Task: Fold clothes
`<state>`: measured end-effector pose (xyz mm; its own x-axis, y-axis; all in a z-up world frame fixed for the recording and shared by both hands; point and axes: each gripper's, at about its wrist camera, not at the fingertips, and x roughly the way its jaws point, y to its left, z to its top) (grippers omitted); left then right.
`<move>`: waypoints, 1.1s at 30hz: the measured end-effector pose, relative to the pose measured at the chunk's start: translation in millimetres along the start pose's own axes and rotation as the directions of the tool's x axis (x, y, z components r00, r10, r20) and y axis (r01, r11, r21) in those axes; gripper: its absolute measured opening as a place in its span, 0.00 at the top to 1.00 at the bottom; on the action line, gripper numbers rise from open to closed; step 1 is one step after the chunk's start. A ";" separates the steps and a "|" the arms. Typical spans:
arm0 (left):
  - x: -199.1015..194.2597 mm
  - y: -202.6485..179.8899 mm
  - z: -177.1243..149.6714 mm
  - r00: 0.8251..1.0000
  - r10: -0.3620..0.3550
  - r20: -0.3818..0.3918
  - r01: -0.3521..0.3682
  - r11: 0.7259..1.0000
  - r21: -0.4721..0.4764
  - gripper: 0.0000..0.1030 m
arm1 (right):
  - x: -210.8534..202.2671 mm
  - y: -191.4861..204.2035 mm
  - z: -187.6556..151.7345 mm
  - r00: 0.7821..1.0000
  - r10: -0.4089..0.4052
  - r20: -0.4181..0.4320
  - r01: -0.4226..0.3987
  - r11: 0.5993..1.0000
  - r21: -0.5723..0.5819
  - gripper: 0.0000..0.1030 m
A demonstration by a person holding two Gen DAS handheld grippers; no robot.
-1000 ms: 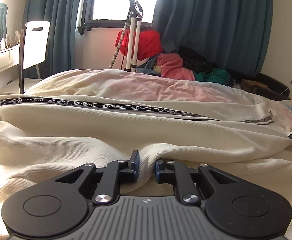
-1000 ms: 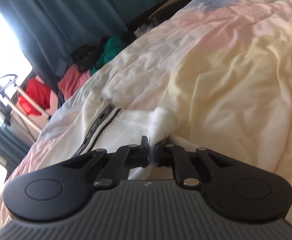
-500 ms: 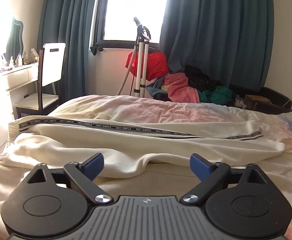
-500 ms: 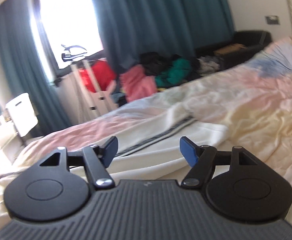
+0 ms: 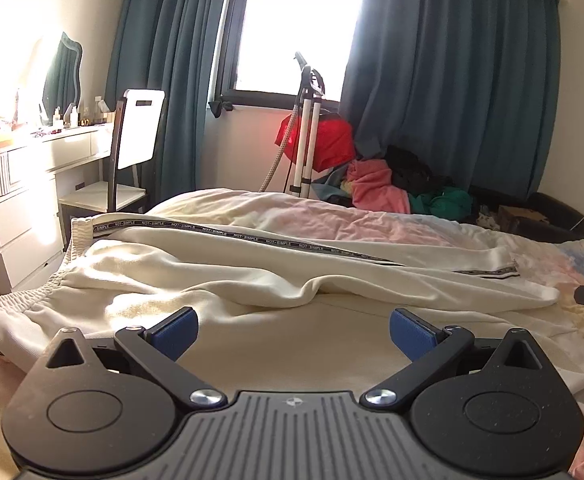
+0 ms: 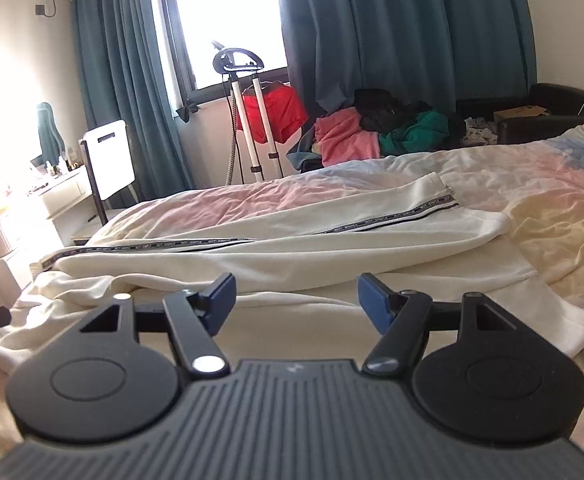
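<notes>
Hovering over the bed [image 5: 372, 224], left gripper [image 5: 292, 332] spread wide, blue pads [image 5: 173, 330] well apart, nothing pinched between them. Same on the other side: right gripper [image 6: 296, 302] parted too, a little narrower, blue pads [image 6: 221, 298] clear of the cloth, nothing held. Just beyond both sets of fingers, cream trousers [image 5: 251, 276] laid lengthwise across the bed, one leg folded over onto the other, upper layer rumpled and buckled near the middle. Elastic waistband [image 5: 19, 296] bunched at the left edge of the left wrist view; leg cuffs [image 6: 472, 216] out at the right in the right wrist view. Black lettered stripe [image 5: 251, 236] running along the far side seam. Underneath, a crumpled pastel duvet [image 6: 552, 200] in pink, yellow and blue. Beyond the bed, a white dressing table [image 5: 23, 184] with a mirror and bottles on the left, a chair [image 5: 131, 152] tucked beside it. Further back, a garment steamer on its stand [image 6: 247, 112] with something red [image 6: 275, 112] hanging, a heap of pink, green and black clothes [image 6: 372, 132] on the floor. Right at the back, teal curtains [image 5: 452, 80] framing a glaring bright window [image 5: 300, 20].
</notes>
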<state>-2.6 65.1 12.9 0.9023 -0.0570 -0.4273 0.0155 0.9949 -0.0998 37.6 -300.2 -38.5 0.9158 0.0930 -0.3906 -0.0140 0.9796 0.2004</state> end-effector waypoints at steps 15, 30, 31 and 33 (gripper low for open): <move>-8.5 140.0 0.5 0.922 0.342 -0.185 -0.387 0.776 -0.498 0.02 | 8.8 -32.2 -9.5 0.989 -0.126 -0.083 0.135 0.984 0.117 0.32; 62.8 238.1 -37.5 0.929 -0.130 -0.347 -0.228 0.539 -0.811 0.18 | 11.5 -56.5 -11.4 0.989 -0.066 -0.134 0.104 0.948 0.301 0.32; 61.9 241.0 -37.6 0.943 -0.131 -0.307 -0.196 0.527 -0.827 0.18 | 11.9 -57.3 -12.0 0.989 -0.065 -0.136 0.105 0.945 0.309 0.32; 59.7 247.2 -38.1 0.962 -0.128 -0.242 -0.146 0.506 -0.850 0.21 | 13.4 -59.1 -12.1 0.988 -0.062 -0.140 0.105 0.939 0.328 0.32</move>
<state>38.7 304.5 -71.5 0.7618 -0.2022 -0.6154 -0.4901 0.4412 -0.7517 45.8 -354.7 -66.4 0.8499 0.0564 -0.5239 0.2146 0.8710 0.4419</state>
